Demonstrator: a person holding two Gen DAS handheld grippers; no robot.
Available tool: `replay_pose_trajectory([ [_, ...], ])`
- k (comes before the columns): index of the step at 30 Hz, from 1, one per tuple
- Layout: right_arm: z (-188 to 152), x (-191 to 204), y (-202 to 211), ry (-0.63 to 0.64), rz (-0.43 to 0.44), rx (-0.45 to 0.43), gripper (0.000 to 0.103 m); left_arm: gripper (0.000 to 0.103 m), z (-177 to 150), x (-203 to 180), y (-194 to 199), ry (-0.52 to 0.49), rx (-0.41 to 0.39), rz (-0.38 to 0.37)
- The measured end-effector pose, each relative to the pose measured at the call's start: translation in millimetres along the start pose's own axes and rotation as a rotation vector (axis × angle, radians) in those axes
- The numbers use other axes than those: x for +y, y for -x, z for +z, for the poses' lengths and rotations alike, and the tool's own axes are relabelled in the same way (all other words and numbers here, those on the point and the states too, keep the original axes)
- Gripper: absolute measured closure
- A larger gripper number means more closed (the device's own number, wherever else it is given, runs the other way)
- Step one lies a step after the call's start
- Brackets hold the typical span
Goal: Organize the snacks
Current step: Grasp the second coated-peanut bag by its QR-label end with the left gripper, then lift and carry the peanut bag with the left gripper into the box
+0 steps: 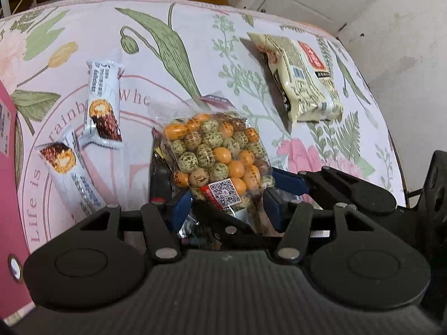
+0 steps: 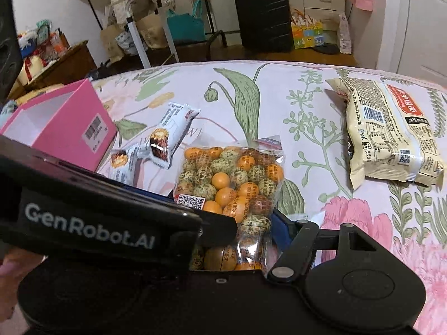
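Floral table [image 2: 349, 217] with a pink box [image 2: 69, 128] on the left. Clear bag of coated nuts [image 1: 215, 153] sits mid-table, both grippers clamped on its near end: left gripper [image 1: 226, 206], right gripper [image 2: 240, 237]. Looks like the lifting step; next it probably needs carrying over into the box.

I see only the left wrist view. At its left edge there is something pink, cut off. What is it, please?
Observer: A pink box, open at the top, white inside, with a barcode label on its side.
Operator: Does it hold any snack already?
Observer: None in the part of the inside that shows. The white snack bars lie on the cloth beside it.
Operator: Is the peanut bag between the right jaws?
Observer: Yes, the peanut bag reaches down between them, next to one blue finger. The other finger is hidden behind the left gripper, so I cannot judge the grip.
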State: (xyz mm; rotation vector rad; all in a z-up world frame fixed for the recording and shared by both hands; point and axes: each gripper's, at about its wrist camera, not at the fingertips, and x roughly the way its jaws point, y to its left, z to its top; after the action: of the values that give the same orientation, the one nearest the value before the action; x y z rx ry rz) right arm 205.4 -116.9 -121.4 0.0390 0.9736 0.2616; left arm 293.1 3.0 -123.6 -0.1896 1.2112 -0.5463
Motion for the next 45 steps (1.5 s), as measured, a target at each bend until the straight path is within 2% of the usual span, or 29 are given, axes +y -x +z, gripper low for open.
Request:
replay_pose_trajectory([
  [6, -8, 4, 9, -0.006, 0.009, 0.037, 0.029, 0.048, -6, -4, 5, 0.000, 0.068, 0.000],
  [8, -13, -2, 10, -0.036, 0.032, 0.053, 0.028, 0.044, -11, 2, 4, 0.025, 0.086, -0.008],
  [10, -17, -12, 6, -0.100, 0.057, 0.082, 0.028, 0.044, -13, 8, 0, 0.049, 0.103, -0.020],
  [13, -22, -23, 5, -0.159, 0.102, 0.085, 0.027, 0.044, -12, 15, -3, 0.072, 0.079, 0.013],
  [17, -24, -25, 3, -0.158, 0.131, 0.090, 0.024, 0.044, -9, 25, -6, 0.121, 0.073, -0.051],
  [19, -25, -24, 1, -0.129, 0.135, 0.093, 0.022, 0.045, -9, 24, -8, 0.114, 0.067, -0.050],
  [22, -28, -17, -2, -0.075, 0.123, 0.090, 0.018, 0.045, -11, 17, -8, 0.077, 0.052, -0.030],
  [24, -28, -8, -4, -0.029, 0.078, 0.083, 0.019, 0.045, -13, 10, -10, 0.045, 0.042, -0.008],
  [27, -26, -3, 0, -0.036, 0.034, 0.071, 0.027, 0.045, -17, -2, -12, -0.005, 0.026, 0.042],
  [30, -26, -2, 9, -0.043, 0.020, 0.077, 0.029, 0.044, -20, -6, -8, -0.010, 0.021, 0.055],
  [38, -20, 8, 45, -0.077, 0.056, 0.148, 0.029, 0.044, -38, -27, 29, -0.020, 0.023, 0.081],
  [45, -9, 45, 82, 0.043, 0.071, 0.182, 0.029, 0.044, -53, -27, 76, 0.050, 0.013, 0.058],
])
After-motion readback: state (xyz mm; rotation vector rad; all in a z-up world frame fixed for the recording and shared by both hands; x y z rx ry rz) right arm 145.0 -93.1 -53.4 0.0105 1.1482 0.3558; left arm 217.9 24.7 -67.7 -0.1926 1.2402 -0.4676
